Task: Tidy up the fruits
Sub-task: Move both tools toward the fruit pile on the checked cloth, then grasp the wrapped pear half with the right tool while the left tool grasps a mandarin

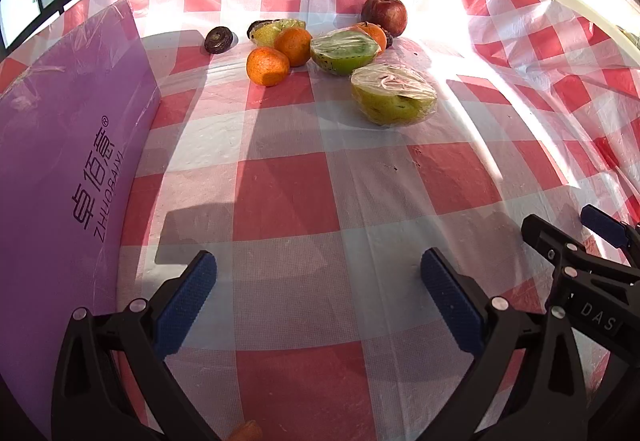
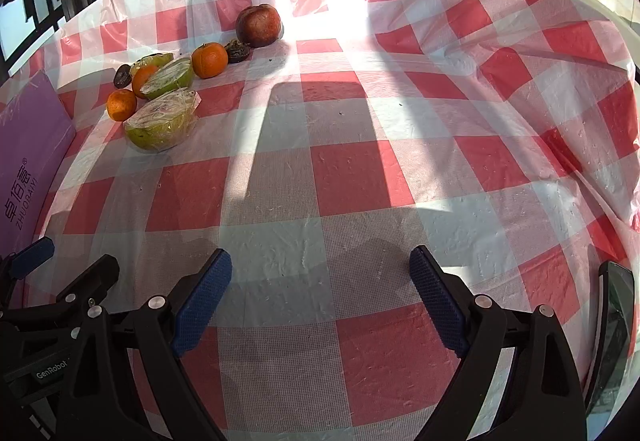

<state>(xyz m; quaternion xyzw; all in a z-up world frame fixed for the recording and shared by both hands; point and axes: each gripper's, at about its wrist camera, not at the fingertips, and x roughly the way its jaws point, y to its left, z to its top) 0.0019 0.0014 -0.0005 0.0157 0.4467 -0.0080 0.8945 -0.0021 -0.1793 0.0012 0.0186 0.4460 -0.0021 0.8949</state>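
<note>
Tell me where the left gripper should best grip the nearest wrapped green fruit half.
Probably across the rounded green sides of the nearest wrapped half, coming in from the open front; its film-covered cut face tilts upward, and neighbours crowd only behind. The left gripper is open.

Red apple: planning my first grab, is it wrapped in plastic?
No, the red apple shows bare skin; only the cut green halves carry wrap.

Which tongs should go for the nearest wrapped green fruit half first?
Probably left. The wrapped green half lies nearly straight ahead of the left tongs; from the right tongs it sits far off to the left. Both are open and empty.
</note>
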